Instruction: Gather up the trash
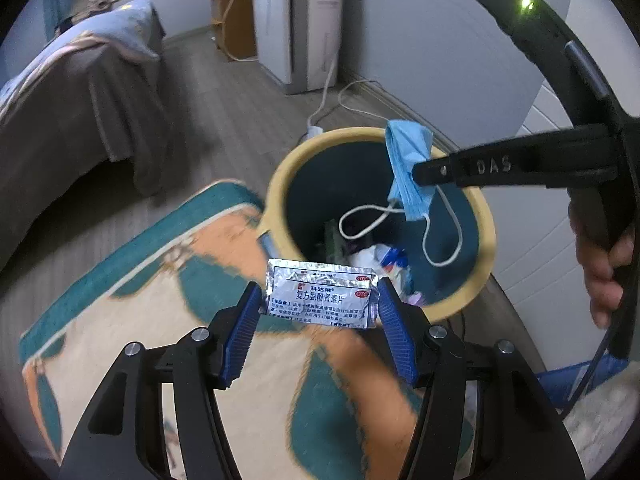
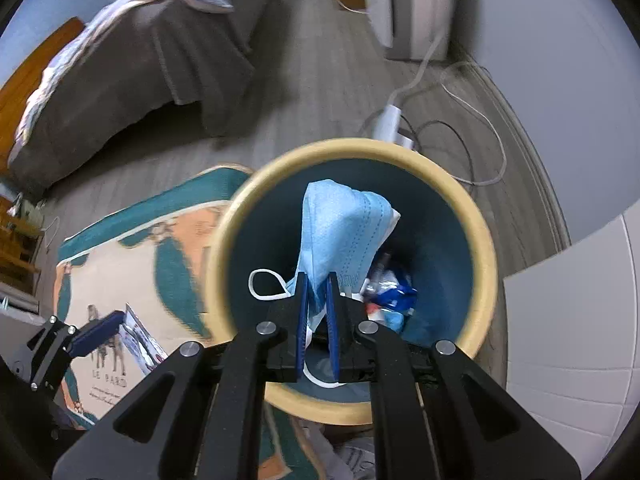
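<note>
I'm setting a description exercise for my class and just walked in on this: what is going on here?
A person is collecting trash with a gripper in each hand. The right gripper is shut on a blue face mask, holding it over the open trash bin, which already has litter inside. The left gripper holds a silver medicine packet near the bin's rim, above a patterned rug. Neither item is dropped yet.

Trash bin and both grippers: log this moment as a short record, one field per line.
bin: round trash bin with yellow rim and teal inside, standing on the floor at the rug's edge
bin contents: wrappers and other trash at the bottom
left gripper: shut on foil medicine packet, near the bin's rim
right gripper: shut on blue face mask, held over the bin's opening
mask ear loops: hanging down toward the bin
</note>
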Motion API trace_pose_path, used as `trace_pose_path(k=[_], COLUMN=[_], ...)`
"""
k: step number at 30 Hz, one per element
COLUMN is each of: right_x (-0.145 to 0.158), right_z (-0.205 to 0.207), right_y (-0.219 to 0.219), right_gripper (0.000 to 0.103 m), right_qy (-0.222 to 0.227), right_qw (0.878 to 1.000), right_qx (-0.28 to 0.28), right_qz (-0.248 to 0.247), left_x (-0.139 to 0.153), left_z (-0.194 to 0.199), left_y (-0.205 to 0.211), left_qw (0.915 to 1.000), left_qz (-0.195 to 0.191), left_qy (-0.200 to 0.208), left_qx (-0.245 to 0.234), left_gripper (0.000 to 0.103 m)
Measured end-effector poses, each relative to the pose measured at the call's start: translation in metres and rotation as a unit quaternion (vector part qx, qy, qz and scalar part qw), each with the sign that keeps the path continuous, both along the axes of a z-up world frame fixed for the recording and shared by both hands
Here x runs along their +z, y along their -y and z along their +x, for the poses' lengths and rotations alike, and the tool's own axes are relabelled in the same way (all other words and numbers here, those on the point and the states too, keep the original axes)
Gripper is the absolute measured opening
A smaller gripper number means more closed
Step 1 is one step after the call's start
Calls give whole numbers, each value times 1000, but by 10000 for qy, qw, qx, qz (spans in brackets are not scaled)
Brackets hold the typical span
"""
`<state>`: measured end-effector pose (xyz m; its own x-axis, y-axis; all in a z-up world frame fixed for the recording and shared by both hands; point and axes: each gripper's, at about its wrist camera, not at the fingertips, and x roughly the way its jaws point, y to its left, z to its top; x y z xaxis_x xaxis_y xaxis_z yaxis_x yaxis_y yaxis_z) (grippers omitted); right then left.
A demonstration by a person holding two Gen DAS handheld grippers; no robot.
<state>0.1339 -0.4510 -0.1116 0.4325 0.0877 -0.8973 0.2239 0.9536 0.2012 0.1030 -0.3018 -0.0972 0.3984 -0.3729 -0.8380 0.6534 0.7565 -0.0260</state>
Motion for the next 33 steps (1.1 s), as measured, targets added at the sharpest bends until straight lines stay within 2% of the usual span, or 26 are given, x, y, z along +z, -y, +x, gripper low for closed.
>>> trace_pose_path(k=[8, 11, 13, 14, 17, 19, 26, 29, 31, 33], right_x=[-18, -17, -19, -20, -22, -23, -16, -9, -2, 7], right_z=[-1, -2, -3, -3, -2, -2, -6, -10, -15, -23], right_y=[26, 30, 32, 33, 35, 37, 38, 39, 39, 39], right_gripper=[9, 15, 27, 29, 45, 58, 74, 84, 95, 97], right_qy=[-190, -166, -164, -172, -199, -209, -174, -108, -39, 30], right_qw=[9992, 9990, 9988, 9988, 9986, 9984, 9982, 9980, 9976, 9972], right_qx=[-342, -418, -460, -467, -493, -526, -554, -587, -633, -646], right_qz=[47, 5, -9, -17, -31, -49, -136, -222, -271, -389], left_x=[-2, 1, 3, 4, 4, 3, 8, 17, 25, 35], left_z=[22, 30, 33, 35, 35, 35, 23, 15, 9, 2], left_y=[31, 33, 31, 29, 23, 19, 6, 0, -5, -10], left_qw=[9998, 9996, 9996, 9996, 9996, 9995, 9990, 9982, 9978, 9978], left_qz=[111, 87, 31, 11, -33, -21, 32, 19, -30, -147], left_qy=[154, 252, 294, 286, 274, 280, 295, 334, 318, 245], left_qx=[-117, -90, -34, -20, 73, 157, 344, 492, 573, 600], left_gripper=[62, 72, 76, 77, 81, 85, 92, 95, 96, 97])
